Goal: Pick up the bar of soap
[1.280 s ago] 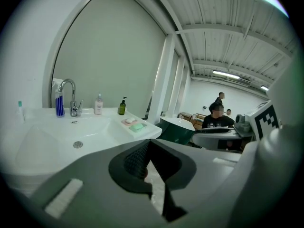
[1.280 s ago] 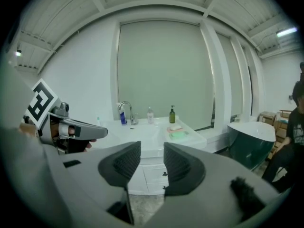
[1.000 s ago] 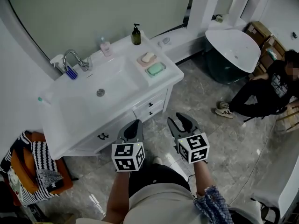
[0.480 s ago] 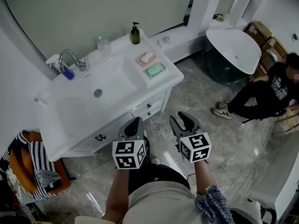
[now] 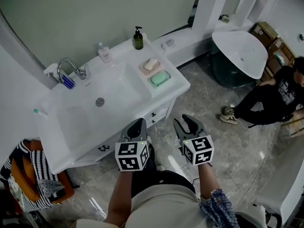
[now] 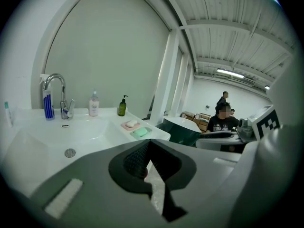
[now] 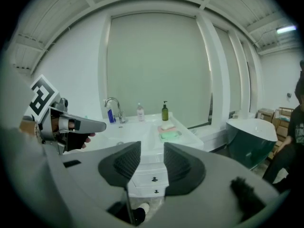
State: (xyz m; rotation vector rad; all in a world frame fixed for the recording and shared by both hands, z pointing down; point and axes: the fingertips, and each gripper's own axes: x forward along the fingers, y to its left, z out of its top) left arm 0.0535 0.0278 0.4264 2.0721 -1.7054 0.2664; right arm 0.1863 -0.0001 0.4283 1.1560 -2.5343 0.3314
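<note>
Here, the bar of soap (image 5: 151, 63), a pale cream one, lies in a pink dish (image 5: 143, 69) on the white surface (image 5: 179, 83), just right of the sink basin (image 5: 111, 94) as we look down on it. A green bar (image 5: 159, 78) in its own green dish (image 5: 152, 82) sits just beside the pink one, also right of the basin and nearer its front edge. Behind the basin's right corner stands a dark pump bottle (image 5: 137, 38). A small pink bottle (image 5: 103, 52) and the faucet (image 5: 83, 71) stand along the basin's back rim. We hold both tools well in front of the basin, off the surface and apart from the soap. Our left tool (image 5: 138, 123) has its jaws closed together with nothing in them. Our right tool (image 5: 189, 122) has its jaws parted, a clear gap between the pads, and grips nothing.
</note>
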